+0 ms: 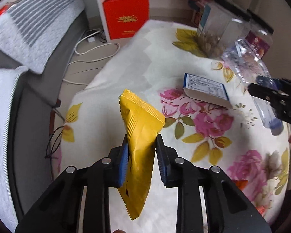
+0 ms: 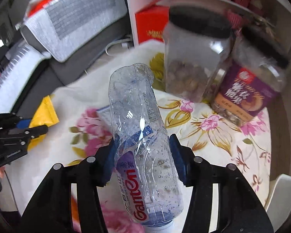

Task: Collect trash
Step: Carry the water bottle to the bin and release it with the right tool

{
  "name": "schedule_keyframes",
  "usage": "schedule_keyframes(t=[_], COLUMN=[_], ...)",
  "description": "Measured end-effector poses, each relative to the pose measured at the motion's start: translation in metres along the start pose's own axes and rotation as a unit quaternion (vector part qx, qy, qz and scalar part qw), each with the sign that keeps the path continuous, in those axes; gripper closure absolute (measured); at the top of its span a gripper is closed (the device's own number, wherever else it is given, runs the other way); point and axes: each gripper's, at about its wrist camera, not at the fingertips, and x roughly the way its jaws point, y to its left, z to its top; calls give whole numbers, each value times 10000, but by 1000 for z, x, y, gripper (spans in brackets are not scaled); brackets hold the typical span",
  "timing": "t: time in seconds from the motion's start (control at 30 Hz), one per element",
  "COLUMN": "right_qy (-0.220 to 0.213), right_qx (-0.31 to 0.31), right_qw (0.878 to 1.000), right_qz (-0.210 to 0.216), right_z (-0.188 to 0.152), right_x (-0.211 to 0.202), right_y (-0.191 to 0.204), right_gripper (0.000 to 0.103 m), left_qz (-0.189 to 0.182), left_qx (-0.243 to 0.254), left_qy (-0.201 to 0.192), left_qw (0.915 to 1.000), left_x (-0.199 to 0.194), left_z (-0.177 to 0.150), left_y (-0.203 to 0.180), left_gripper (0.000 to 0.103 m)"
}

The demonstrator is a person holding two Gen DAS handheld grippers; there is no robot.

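A yellow snack wrapper (image 1: 139, 120) hangs above the flowered tablecloth (image 1: 126, 64), pinched between the blue pads of my left gripper (image 1: 142, 137), which is shut on it. My right gripper (image 2: 143, 138) is shut on a crumpled clear plastic bottle (image 2: 137, 106) with a purple label, lifted off the table and tilted, cap end toward the camera. In the left wrist view the bottle (image 1: 244, 66) and the right gripper (image 1: 275, 97) show at the right. The right wrist view has the left gripper (image 2: 34, 127) and the wrapper (image 2: 45, 112) at the left. A small blue-and-white carton (image 1: 205, 91) lies on the cloth.
Two clear jars with black lids (image 2: 194, 62) (image 2: 248, 89) stand at the table's far side. A red box (image 1: 126, 15) sits on the floor by a white shelf. A grey sofa with a striped cushion (image 1: 35, 29) and floor cables (image 1: 91, 52) lie to the left.
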Motion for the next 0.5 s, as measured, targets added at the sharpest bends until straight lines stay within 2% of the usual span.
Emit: schedule_keyframes(t=[0.27, 0.5], right_qy=[-741, -1212], right_qx=[147, 371], right_qw=[9970, 9918], right_qz=[164, 160], right_z=[-23, -55], right_x=[-88, -139], right_y=[-3, -14], right_gripper=[53, 53], left_qz=[152, 202], left_qx=[-419, -797], left_qy=[-288, -683], left_qw=[9986, 9943], left_x=[-56, -97], left_z=[-30, -53], left_y=[-17, -48], left_gripper=[83, 83])
